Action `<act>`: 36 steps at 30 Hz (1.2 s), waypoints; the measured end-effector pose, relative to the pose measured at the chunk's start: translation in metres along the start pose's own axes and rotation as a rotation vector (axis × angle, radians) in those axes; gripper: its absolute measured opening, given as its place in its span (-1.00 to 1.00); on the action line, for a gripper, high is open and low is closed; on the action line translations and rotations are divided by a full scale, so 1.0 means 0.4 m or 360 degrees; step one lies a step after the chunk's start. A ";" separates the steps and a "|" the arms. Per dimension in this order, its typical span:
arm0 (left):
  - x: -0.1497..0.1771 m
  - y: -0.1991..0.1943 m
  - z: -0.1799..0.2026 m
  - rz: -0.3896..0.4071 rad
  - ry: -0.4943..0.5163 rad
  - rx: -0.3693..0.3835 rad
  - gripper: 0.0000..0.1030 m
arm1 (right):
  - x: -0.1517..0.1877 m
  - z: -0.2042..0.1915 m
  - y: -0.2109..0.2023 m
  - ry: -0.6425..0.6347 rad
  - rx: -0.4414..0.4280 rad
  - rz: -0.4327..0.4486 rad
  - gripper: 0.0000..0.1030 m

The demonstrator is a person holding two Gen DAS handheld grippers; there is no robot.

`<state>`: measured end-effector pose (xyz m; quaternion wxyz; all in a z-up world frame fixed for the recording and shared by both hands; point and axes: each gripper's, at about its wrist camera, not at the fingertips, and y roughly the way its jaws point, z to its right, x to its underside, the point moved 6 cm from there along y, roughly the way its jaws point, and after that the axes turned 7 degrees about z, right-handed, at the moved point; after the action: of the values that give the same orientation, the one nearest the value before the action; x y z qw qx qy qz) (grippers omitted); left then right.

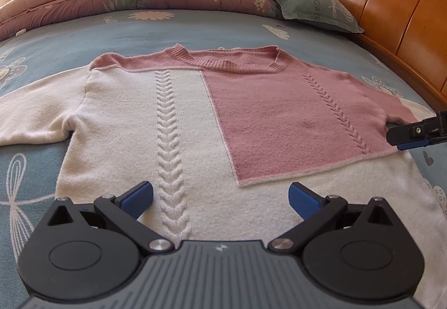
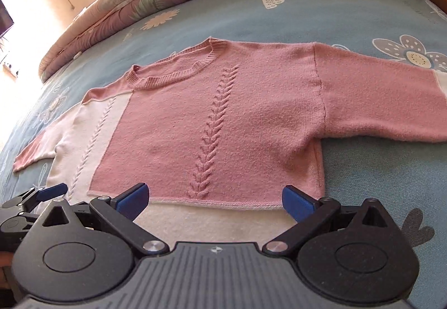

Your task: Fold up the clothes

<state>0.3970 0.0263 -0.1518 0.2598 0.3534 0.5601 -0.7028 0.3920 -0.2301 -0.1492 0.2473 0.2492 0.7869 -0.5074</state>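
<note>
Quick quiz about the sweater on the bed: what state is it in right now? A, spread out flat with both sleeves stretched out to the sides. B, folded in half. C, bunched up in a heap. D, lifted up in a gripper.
A: the sweater lies flat on the bed, a sleeve out to each side, and both the left gripper and right gripper are open and empty.

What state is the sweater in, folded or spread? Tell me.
Spread. The pink and white sweater lies flat on the blue floral bedsheet, front up, both sleeves stretched out sideways, hem nearest the open tongs; no part is folded over.
</note>
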 end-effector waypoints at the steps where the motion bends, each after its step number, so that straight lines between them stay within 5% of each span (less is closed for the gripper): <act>1: 0.000 -0.001 0.002 -0.0002 0.0002 0.0005 0.99 | 0.013 -0.005 -0.004 -0.0004 -0.0007 -0.0008 1.00; 8: 0.005 -0.003 0.011 -0.0006 0.0030 0.0008 0.99 | 0.078 0.014 -0.044 0.0028 0.0115 -0.0039 1.00; 16: 0.015 -0.007 0.025 -0.0003 0.0059 0.0014 0.99 | 0.155 -0.085 -0.114 -0.0134 0.0022 -0.0027 1.00; 27: 0.026 -0.026 0.053 0.0009 0.0096 0.0040 0.99 | 0.320 -0.086 -0.205 -0.0291 0.0300 -0.0066 1.00; 31: 0.029 -0.036 0.073 0.0011 0.0097 0.0084 0.99 | 0.320 -0.123 -0.224 -0.0320 0.0248 0.0021 1.00; 36: 0.046 -0.044 0.102 0.0011 0.0188 0.0104 0.99 | 0.362 -0.143 -0.191 -0.0363 0.0271 -0.0042 1.00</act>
<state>0.3639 -0.0086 -0.1505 0.2170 0.4045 0.5501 -0.6976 0.2259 -0.1844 -0.1698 0.3064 0.1995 0.7110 -0.6006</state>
